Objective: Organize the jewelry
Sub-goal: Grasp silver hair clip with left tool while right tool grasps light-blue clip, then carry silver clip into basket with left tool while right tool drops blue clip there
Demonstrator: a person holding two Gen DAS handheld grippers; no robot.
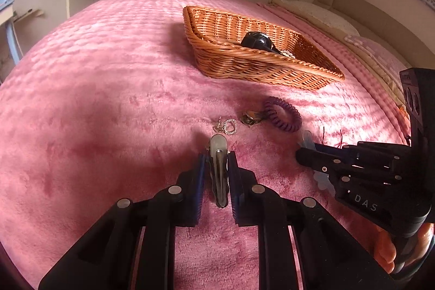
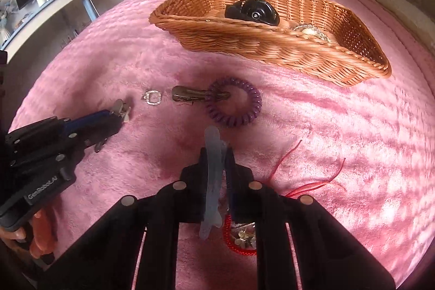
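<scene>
Between the left gripper's closed jaws sits a metal hair clip; the right gripper clamps a translucent blue clip, near of the basket.

Left claw and right claw both tilted downward, each clamped on a clip.

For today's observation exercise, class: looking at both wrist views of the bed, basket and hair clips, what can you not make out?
- Basket contents: in both views the near wall hides the floor; only a black item and something pale show.
- Red coil and small metal pieces: right wrist view, partly behind the right gripper's fingers.
- Small square ring: too small for detail.
- Blue clip's far end: left wrist view, hidden by the right gripper.
</scene>
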